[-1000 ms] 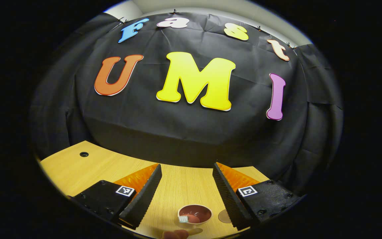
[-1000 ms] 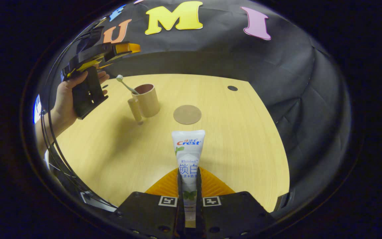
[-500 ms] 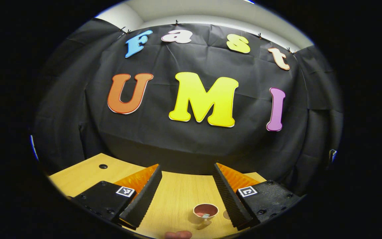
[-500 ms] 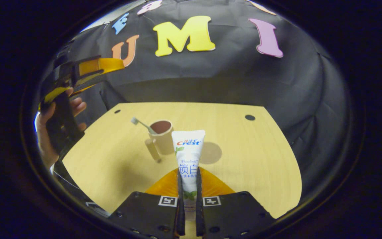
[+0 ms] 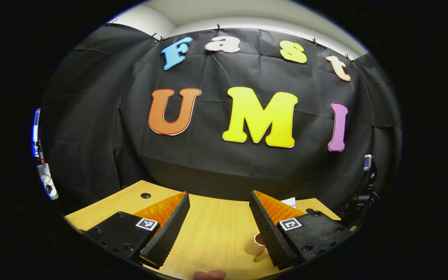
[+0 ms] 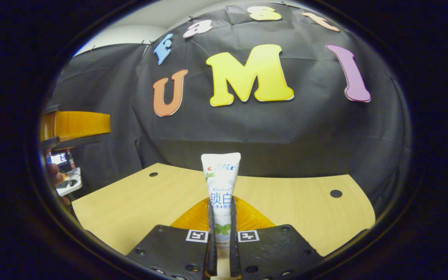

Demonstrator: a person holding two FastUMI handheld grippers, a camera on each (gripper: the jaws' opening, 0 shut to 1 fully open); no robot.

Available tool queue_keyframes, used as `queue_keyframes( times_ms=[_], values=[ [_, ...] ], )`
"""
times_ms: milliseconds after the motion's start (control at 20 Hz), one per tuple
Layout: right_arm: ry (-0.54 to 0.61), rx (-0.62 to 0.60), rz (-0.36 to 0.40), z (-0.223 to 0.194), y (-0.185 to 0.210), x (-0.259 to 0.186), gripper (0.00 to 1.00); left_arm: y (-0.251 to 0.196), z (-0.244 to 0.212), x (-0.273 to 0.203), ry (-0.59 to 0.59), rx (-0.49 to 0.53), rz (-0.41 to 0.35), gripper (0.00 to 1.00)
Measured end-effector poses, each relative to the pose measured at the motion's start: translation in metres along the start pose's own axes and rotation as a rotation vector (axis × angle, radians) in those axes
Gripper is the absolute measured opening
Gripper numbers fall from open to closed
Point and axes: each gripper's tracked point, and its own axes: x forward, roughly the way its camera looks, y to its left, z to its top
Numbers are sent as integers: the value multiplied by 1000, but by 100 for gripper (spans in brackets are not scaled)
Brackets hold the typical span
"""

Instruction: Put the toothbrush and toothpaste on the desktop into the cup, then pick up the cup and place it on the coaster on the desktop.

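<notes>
Toothpaste upright in right gripper, pinched between both fingers, above desk.
Left gripper wide open, empty; cup beside its right finger.

Printed wording and a brand mark stand on the front of the toothpaste tube, near centre, clamped between the fingers of the right gripper; the top line is blurred. Square black-and-white coded markers sit on both finger bases there and on the left gripper: patterns, not legible characters.
</notes>
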Motion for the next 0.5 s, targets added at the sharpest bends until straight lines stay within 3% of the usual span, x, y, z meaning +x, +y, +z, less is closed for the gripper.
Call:
queue_keyframes(
  times_ms=[200, 500],
  values=[
    [-42, 12, 46, -2, 10, 23, 13, 22, -4, -6, 26, -14, 53, 97],
    [-60, 28, 13, -3, 1, 36, 14, 32, -8, -9, 41, -5, 70, 97]
  ],
)
